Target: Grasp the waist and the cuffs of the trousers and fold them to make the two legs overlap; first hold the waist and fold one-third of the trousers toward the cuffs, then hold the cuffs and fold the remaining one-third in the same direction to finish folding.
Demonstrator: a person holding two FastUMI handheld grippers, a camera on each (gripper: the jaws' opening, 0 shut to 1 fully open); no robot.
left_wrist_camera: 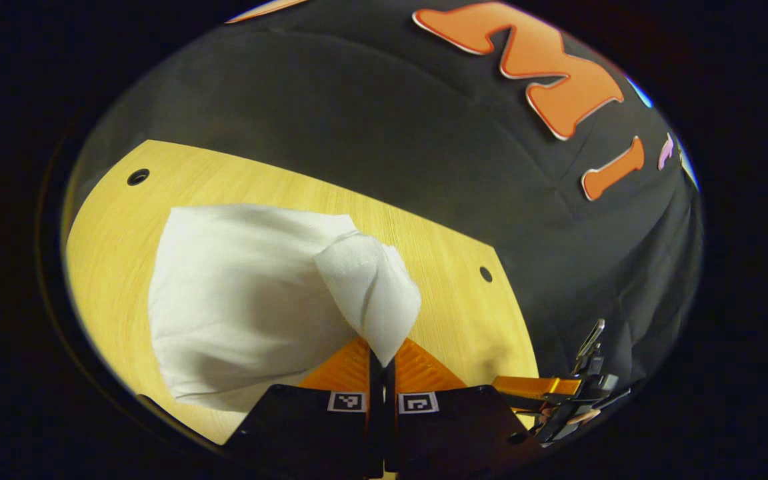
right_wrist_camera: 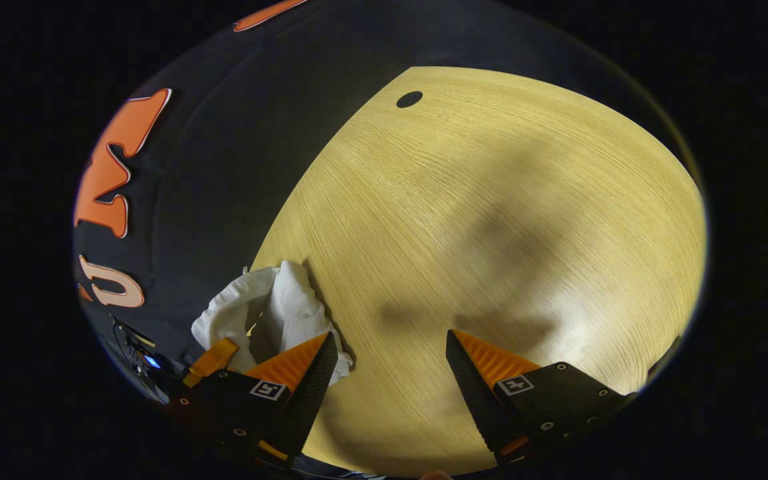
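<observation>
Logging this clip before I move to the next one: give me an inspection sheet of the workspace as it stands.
Surface: pale wooden table with dark round holes near its edges.
Job's things: white trousers, bunched, one end lifted off the table.
Clutter: nothing seen.
Grippers: left gripper closed on a fold of the trousers; right gripper open, holding nothing, above bare table beside the cloth.
Cables: nothing seen.
Surroundings: black cloth booth wall behind the table.
</observation>
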